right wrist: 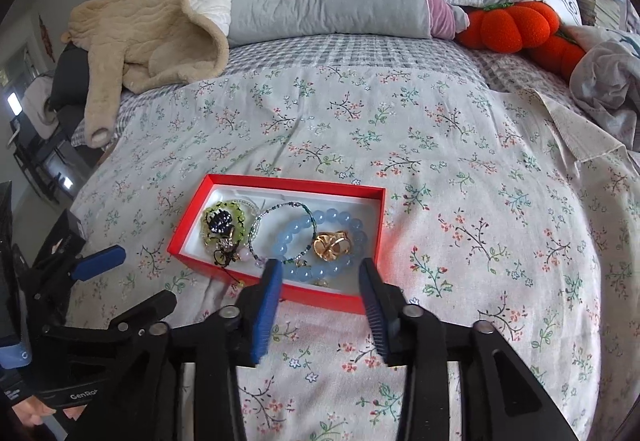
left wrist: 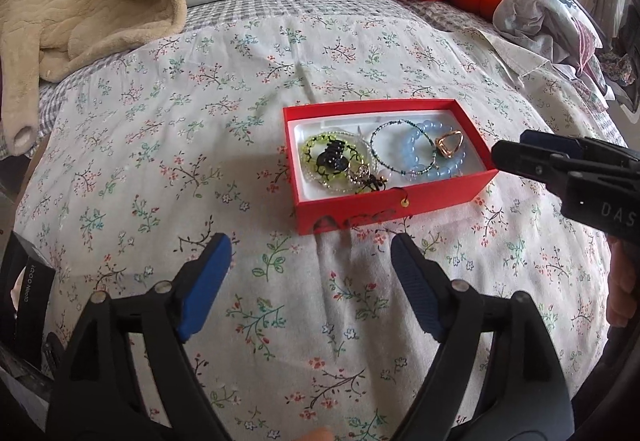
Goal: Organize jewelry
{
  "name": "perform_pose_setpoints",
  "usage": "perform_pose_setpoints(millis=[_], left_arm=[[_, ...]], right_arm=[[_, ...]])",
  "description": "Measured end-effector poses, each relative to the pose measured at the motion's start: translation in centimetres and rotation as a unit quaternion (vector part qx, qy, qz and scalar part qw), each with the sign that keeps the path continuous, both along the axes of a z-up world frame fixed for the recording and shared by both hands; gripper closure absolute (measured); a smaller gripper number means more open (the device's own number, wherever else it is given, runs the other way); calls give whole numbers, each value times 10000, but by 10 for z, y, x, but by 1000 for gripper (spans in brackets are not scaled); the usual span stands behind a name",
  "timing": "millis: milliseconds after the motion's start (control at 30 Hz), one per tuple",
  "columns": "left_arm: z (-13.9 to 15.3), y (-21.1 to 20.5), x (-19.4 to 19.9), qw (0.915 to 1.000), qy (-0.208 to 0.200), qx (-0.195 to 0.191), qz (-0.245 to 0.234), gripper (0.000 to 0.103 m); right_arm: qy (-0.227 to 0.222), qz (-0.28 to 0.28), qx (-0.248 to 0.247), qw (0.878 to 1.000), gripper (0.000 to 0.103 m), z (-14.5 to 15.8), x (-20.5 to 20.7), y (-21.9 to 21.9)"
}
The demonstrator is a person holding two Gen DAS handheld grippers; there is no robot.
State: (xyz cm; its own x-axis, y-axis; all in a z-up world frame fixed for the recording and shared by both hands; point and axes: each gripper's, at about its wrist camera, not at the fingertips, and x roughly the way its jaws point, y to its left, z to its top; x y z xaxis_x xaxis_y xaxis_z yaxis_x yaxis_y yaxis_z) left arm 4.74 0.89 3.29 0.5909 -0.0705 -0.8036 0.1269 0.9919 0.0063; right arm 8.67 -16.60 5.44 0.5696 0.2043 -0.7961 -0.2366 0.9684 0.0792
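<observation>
Jewelry (right wrist: 296, 237) all piled in red box (left wrist: 400, 203) on bed (left wrist: 200, 121). Left tool (left wrist: 310, 261) wide, right tool (right wrist: 320, 271) partly spread, both empty. Looks nearly done.

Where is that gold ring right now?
The gold ring lies in the red box's right end, resting on the blue bead bracelet, just ahead of the right gripper.

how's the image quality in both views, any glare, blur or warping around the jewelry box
Left wrist view: even daylight, red box sharp, strong fisheye bending of the bed, dark corners, left claw crisp. Right wrist view: same warping and vignette, beads of the blue bracelet in focus, a red glow on the floral sheet beside the box, right claw slightly soft.
</observation>
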Motion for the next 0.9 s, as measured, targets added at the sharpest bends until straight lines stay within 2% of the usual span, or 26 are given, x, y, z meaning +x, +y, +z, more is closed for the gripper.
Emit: perform_pose_setpoints(millis=[133, 200, 300, 367, 600, 900], left_arm=[[1, 1, -12, 9999, 63, 67, 129, 12], [3, 1, -18, 9999, 84, 12, 125, 3], [6, 2, -24, 9998, 171, -17, 111, 1], [7, 3, -27, 9997, 156, -18, 179, 1], [4, 9, -33, 9982, 224, 47, 555, 1], [2, 8, -33, 9978, 239, 39, 615, 1]], right_arm=[[3, 44, -229, 9997, 47, 1, -15, -5], [56, 33, -296, 9995, 41, 0, -22, -7], [177, -9, -317, 9993, 28, -4, -33, -11], [278, -13, -321, 9991, 15, -6, -42, -12], [517, -252, -589, 9966, 11, -13, -64, -11], [497, -224, -773, 9955, 11, -21, -65, 0]])
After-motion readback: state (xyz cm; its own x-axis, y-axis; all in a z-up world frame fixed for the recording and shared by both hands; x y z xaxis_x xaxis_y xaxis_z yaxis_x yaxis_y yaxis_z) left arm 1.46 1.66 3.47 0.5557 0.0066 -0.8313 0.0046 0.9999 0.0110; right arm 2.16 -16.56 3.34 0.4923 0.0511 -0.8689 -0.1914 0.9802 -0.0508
